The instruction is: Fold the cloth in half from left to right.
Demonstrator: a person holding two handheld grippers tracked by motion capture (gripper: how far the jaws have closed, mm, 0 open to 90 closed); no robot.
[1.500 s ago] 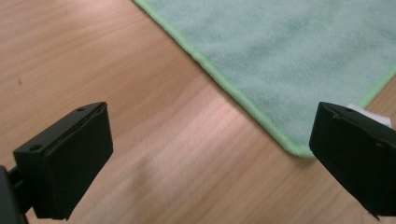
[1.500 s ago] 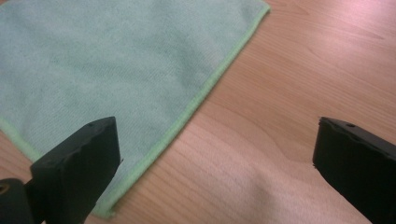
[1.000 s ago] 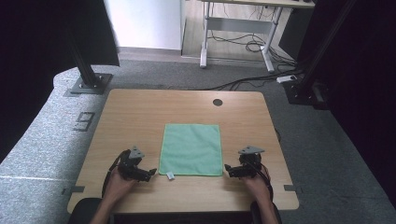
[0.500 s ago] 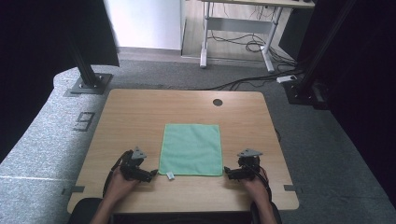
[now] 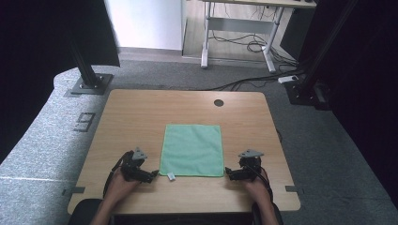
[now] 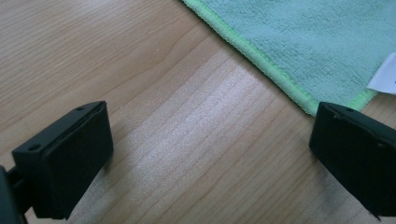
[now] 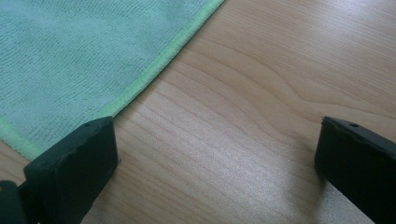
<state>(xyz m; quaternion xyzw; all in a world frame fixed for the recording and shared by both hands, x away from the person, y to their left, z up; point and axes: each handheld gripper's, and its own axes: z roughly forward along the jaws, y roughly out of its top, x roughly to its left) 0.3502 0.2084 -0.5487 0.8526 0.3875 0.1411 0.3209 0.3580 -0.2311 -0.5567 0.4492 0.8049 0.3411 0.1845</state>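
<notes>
Flanking the flat square green microfibre cloth (image 5: 192,150), left claw (image 5: 152,174) and right claw (image 5: 228,172) gape empty. The left gripper view reveals the cloth's white tag (image 6: 384,74). Neither claw has visibly shifted since earlier.

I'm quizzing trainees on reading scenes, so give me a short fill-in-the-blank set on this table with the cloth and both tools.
1. The cloth lying flat on the table is ____ in colour.
2. The left tool and the right tool both have their jaws ____.
3. A small white ____ sticks out at the cloth's near left corner.
4. Between each tool's jaws lies bare ____.

Missing words: green; open; tag; wood
</notes>
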